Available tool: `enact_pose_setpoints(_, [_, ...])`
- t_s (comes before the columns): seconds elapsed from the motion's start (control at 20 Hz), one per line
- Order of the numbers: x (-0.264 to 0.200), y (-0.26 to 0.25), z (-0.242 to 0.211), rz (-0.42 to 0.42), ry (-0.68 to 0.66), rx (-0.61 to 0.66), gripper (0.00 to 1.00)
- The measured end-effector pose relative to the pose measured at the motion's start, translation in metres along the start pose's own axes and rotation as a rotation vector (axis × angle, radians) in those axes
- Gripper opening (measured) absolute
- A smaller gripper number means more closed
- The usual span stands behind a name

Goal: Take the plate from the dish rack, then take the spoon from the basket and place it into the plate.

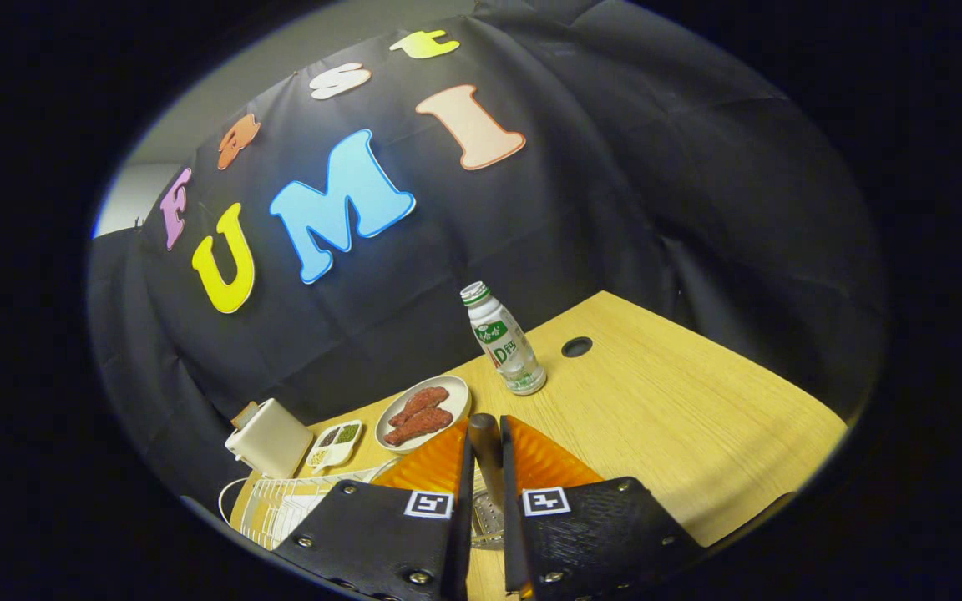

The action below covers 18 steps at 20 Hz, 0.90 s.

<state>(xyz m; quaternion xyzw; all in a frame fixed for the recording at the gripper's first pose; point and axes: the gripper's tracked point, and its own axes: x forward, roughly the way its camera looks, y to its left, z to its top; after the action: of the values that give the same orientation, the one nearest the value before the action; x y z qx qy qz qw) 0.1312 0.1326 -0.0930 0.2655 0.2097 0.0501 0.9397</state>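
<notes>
Gripper [485, 501] fingers closed on a dark spoon [486, 451] handle standing upright between them; its perforated metal bowl sits low in the gap. Orange plate [544, 459] lies directly beneath, on the wooden table [698, 417]. White dish rack [281, 505] beside the left finger. Beyond: dish of sausages [422, 413], small condiment tray [335, 442], white box, possibly an appliance [268, 438], and bottle [502, 338].
</notes>
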Motion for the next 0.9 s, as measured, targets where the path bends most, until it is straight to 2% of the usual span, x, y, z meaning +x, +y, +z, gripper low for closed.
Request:
enact_pose_setpoints(0.3, [-0.027,0.025,0.055,0.07,-0.086,-0.021,0.16])
enact_pose_setpoints(0.5, [-0.061,0.058,0.087,0.15,-0.136,-0.051,0.16])
enact_pose_setpoints(0.7, [-0.096,0.095,0.086,0.236,-0.127,-0.08,0.16])
enact_pose_setpoints(0.9, [-0.132,0.134,0.05,0.333,-0.063,-0.133,0.16])
